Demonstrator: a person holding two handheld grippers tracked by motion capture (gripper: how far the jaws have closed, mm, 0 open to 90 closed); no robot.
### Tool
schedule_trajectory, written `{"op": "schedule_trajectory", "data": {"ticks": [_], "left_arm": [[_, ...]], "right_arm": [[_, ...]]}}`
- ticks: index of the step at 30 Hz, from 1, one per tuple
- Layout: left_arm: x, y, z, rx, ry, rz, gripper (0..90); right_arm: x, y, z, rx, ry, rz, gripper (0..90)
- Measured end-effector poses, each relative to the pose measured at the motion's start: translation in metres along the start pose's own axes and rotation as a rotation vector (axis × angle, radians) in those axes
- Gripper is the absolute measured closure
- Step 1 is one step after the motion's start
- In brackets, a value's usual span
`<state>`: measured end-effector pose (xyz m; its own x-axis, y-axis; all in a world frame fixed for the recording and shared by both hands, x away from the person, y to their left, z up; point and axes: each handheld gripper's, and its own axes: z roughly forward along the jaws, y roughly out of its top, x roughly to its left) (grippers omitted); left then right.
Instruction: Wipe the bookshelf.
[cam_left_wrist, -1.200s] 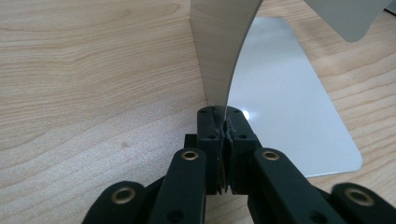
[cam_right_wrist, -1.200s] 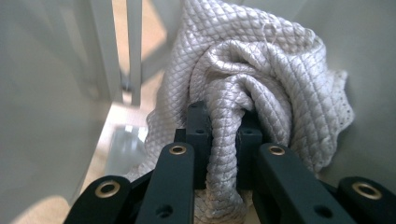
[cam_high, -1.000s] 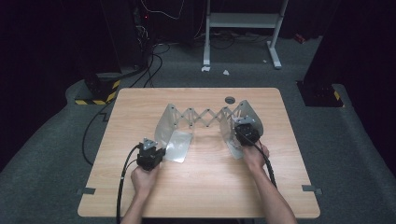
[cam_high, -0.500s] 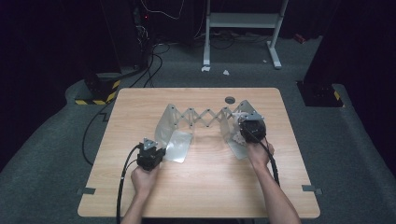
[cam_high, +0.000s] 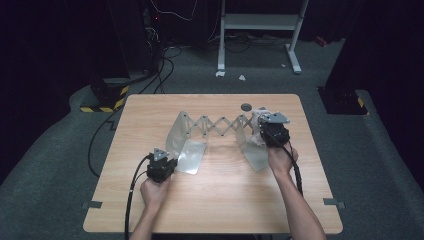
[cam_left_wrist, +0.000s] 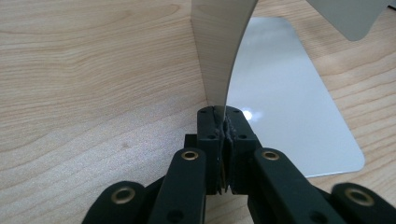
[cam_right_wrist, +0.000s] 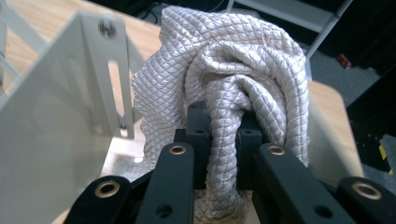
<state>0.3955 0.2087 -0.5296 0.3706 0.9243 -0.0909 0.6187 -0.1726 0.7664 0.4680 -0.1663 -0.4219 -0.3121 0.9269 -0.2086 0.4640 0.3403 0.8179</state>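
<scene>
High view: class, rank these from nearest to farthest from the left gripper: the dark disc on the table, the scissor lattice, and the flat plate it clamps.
Measured from the left gripper:
1. Flat plate: right beside it on the table, its corner clamped in the jaws.
2. Scissor lattice: mid-table, beyond the plate.
3. Dark disc: near the table's far edge, close to the right gripper.

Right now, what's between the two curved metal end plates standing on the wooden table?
In the high view, a zigzag metal scissor lattice spans between the left end plate and the right end plate; under it lies bare wooden table.
</scene>
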Motion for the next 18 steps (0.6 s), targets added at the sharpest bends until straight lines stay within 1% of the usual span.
{"op": "schedule_trajectory", "data": {"ticks": [4,7,13,16,18], "left_arm": [[0.000,0.000,0.000,0.000,0.001,0.004,86.0],[-0.001,0.000,0.000,0.002,0.000,0.001,85.9],[-0.001,0.000,0.000,0.001,0.003,0.003,85.8],[-0.001,0.000,0.000,0.000,0.013,0.014,85.5],[-0.001,0.000,0.000,0.001,0.012,0.013,85.5]], "right_arm": [[0.003,-0.015,0.010,0.037,0.013,0.009,81.2],[0.005,-0.030,0.018,0.075,0.021,0.013,81.2],[0.009,-0.056,0.030,0.138,0.033,0.024,81.3],[0.009,-0.067,0.033,0.157,0.039,0.034,81.3],[0.009,-0.070,0.033,0.160,0.043,0.041,81.3]]}}
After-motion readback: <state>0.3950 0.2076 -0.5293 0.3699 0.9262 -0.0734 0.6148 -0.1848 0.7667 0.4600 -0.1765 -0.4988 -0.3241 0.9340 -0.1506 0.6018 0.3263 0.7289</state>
